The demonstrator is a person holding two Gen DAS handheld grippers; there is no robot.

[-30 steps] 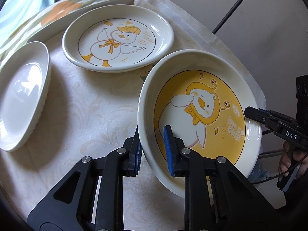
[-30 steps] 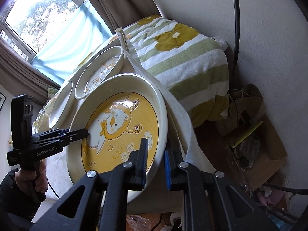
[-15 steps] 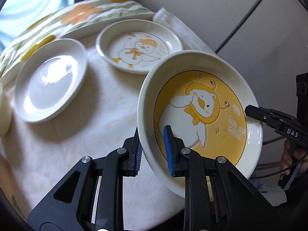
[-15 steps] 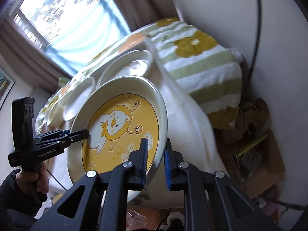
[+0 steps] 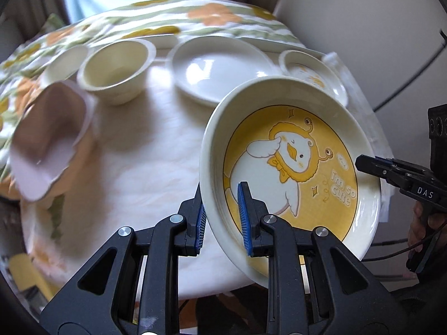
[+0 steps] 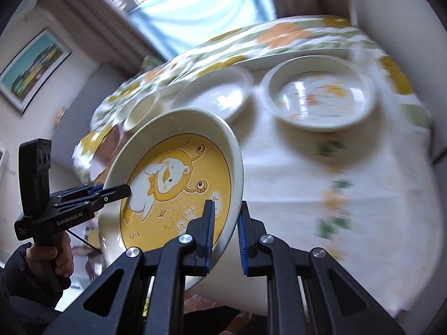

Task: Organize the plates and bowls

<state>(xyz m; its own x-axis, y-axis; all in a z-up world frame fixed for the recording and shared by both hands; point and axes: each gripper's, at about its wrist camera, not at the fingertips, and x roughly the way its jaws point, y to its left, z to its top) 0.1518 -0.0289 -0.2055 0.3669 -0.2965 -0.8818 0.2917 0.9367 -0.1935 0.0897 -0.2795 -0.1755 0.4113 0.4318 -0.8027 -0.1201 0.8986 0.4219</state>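
Note:
A deep white plate with a yellow duck picture [image 5: 293, 164] [image 6: 173, 189] hangs tilted above the table, held from both sides. My left gripper [image 5: 223, 217] is shut on its near rim, and its tips [image 6: 117, 191] show again at the plate's left edge in the right wrist view. My right gripper [image 6: 226, 234] is shut on the opposite rim, its tips [image 5: 363, 164] showing at the right in the left wrist view. On the table lie a plain white plate [image 5: 220, 69] [image 6: 215, 95], a duck-print plate [image 5: 313, 72] [image 6: 318, 92], a cream bowl [image 5: 117, 69] and a pink bowl [image 5: 47, 139].
A round table [image 5: 145, 150] with a pale patterned cloth carries the dishes. A smaller white bowl [image 5: 67, 61] stands behind the cream one. A striped flowered blanket [image 5: 173, 19] lies beyond the table. A wall [image 5: 363, 28] rises at the right. A hand [image 6: 53, 254] grips the left tool.
Both grippers have carried the yellow plate leftward and upward, rolling with it. The cream bowl and pink bowl have come into view; the white and duck-print plates now sit farther back.

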